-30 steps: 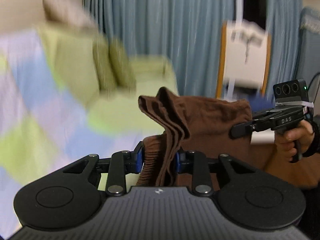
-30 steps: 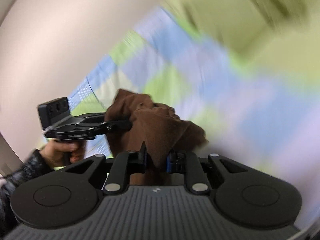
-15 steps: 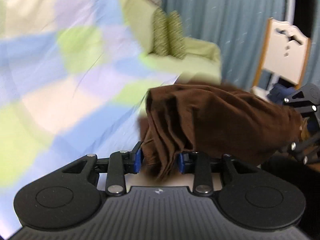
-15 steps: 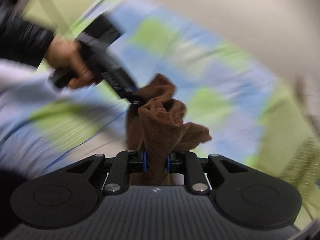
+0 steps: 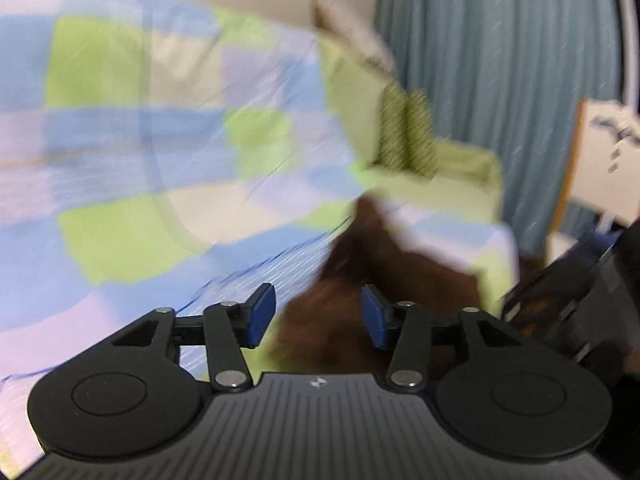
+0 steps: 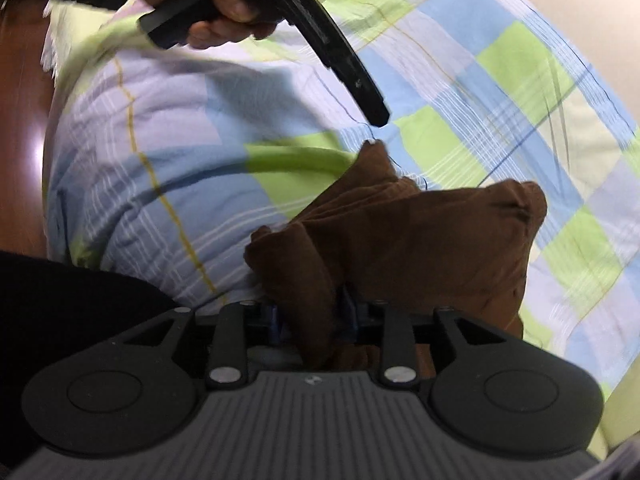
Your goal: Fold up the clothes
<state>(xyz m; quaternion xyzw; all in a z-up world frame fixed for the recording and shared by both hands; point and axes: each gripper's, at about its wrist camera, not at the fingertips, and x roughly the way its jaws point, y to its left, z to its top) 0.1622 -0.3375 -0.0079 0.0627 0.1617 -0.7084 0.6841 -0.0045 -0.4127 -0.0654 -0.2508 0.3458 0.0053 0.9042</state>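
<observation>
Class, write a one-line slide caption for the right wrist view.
Right gripper with a bunched brown garment between its pads on a checked bedspread, left gripper just above.

Crumpled dark brown knit garment [image 6: 420, 240], soft fabric, bunched into thick folds, not flat. Right wrist view: fills centre to lower right of frame, one rolled fold running down to the bottom centre, a pointed corner sticking up at centre. Left wrist view: same garment [image 5: 360, 280] blurred, lower centre, peak rising toward the middle of the frame.
</observation>
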